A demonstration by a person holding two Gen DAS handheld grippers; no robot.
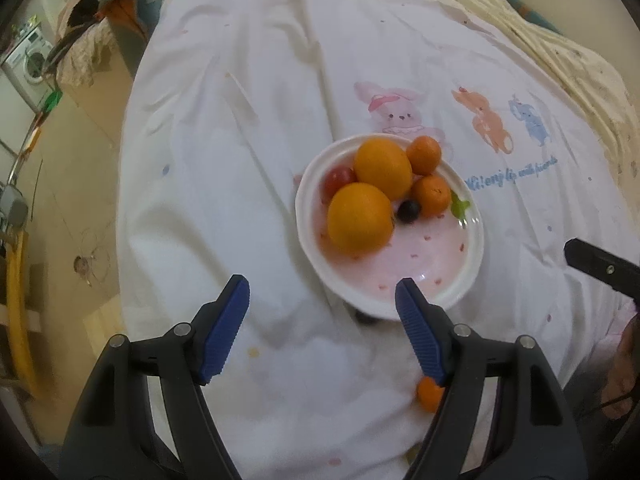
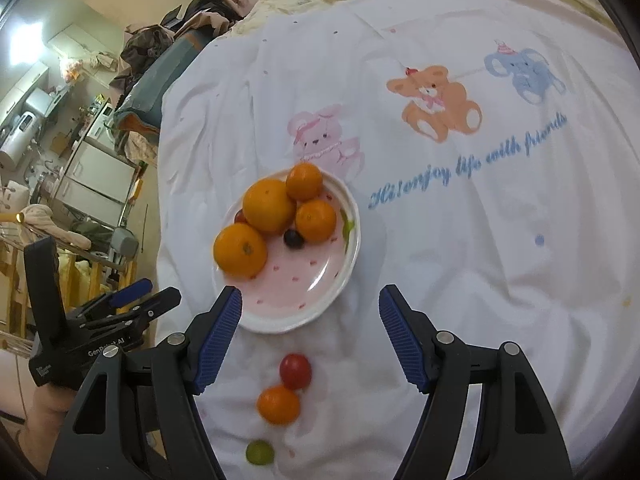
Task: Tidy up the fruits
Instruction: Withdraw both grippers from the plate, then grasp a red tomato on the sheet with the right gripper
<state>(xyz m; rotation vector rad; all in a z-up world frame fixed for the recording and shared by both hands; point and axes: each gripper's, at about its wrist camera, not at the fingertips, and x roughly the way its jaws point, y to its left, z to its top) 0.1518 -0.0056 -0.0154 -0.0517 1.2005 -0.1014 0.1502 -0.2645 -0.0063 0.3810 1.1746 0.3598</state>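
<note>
Plate: pink dotted plate (image 2: 320, 300) w/ white rim sits mid-cloth, just past both sets of tongs.
In plate: 2 big oranges (image 2: 269, 205), 2 small mandarins (image 2: 316, 220), 1 dark grape (image 2: 293, 238), 1 red tomato (image 1: 339, 178) half hidden behind the oranges; all crowd the 10-12 o'clock part, near half bare.
Loose fruit: at 6 o'clock of plate, in a row toward the camera in the right wrist view: cherry tomato (image 2: 295, 371), small orange (image 2: 279, 405) touching it, green grape (image 2: 260, 452) a bit apart.
Right tongs: right gripper (image 2: 310, 304) open wide, nothing held; loose fruit lies below the gap, untouched.
Left tongs: left gripper (image 1: 322, 294) open wide, empty; right pad overlaps plate rim in view, contact unclear.
Cloth: white sheet (image 2: 480, 240) w/ bunny, bear, elephant prints + blue lettering at 1-3 o'clock of plate.
Surrounds: clutter, clothes pile, washer (image 1: 30, 60) at 9-11 o'clock, off the sheet.
In the way: nothing between tongs & fruit.
</note>
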